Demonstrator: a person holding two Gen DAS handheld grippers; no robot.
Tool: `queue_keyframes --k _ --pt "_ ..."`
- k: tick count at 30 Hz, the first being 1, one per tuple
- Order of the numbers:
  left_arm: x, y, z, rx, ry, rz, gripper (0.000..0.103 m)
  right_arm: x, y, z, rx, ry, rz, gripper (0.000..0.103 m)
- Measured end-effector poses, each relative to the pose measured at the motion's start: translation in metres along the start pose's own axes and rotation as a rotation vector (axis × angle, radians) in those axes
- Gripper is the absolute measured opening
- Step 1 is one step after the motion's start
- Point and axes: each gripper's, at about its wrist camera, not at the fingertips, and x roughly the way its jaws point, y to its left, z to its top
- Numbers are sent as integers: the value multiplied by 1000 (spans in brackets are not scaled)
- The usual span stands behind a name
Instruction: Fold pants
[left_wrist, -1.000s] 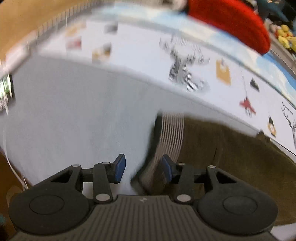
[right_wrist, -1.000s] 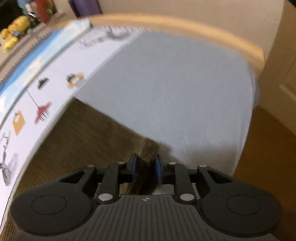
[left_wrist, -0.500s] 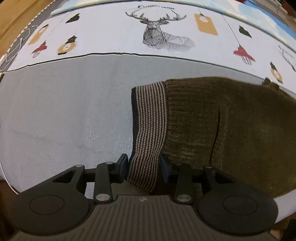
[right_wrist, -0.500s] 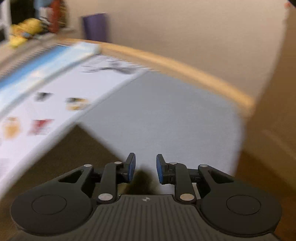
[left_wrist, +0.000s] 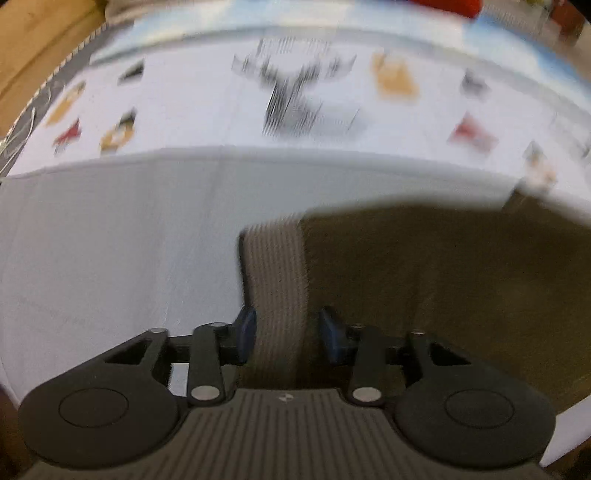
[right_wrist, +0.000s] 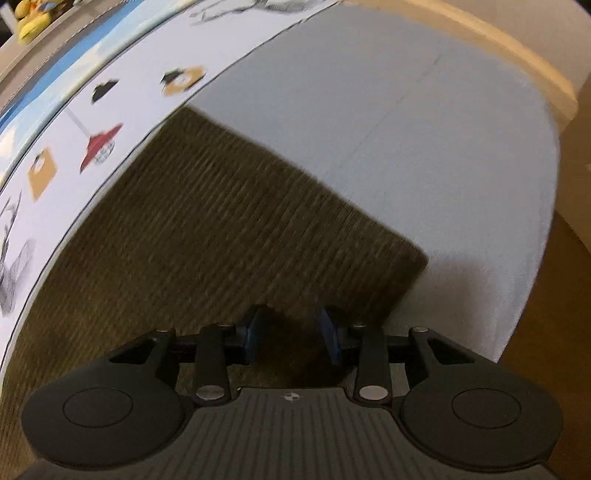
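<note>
Pants (right_wrist: 229, 236) flat on grey sheet (right_wrist: 424, 155); printed cover (left_wrist: 221, 107) behind; both tools spread, opening.

- A pale grey sheet (right_wrist: 443, 155) covers the bed, filling the right of the right wrist view;
- a white printed cover (left_wrist: 207, 110) with deer and lamp motifs lies across the top;
- olive knit pants (right_wrist: 229, 229) lie flat on the sheet, lower centre.

Olive knit pants (left_wrist: 443, 280) flat on bed

One pair of olive pants (left_wrist: 443, 280), one printed sheet (left_wrist: 221, 110), two grippers
</note>
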Motion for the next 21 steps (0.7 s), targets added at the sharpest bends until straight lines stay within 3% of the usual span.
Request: queue_keyframes --k 3,6,9,11,12,13,17,21 --pt "0 9 3 -40 5 -14 58 -10 16 0 -12 -59 -56 38" --pt "-16 11 4 -55 -70 -33 54 -28 43 1 -46 -139 40 38" --pt "-25 10 7 -50 -135 -112 54 -52 90 -7 -184 -261 160 38" --pt "0 10 1 -29 13 -54 53 -64 120 -9 -279 -312 245 31" --pt "11 9 -2 0 70 -31 55 -70 138 -14 -326 -330 304 12" --pt "12 10 -3 7 68 -34 54 -74 156 -19 -373 -333 367 2" --pt "8 13 -2 -11 63 -44 54 -89 220 -47 -505 -272 601 2" --pt "11 15 -4 -25 65 -42 58 -93 295 -90 -656 -103 817 6"
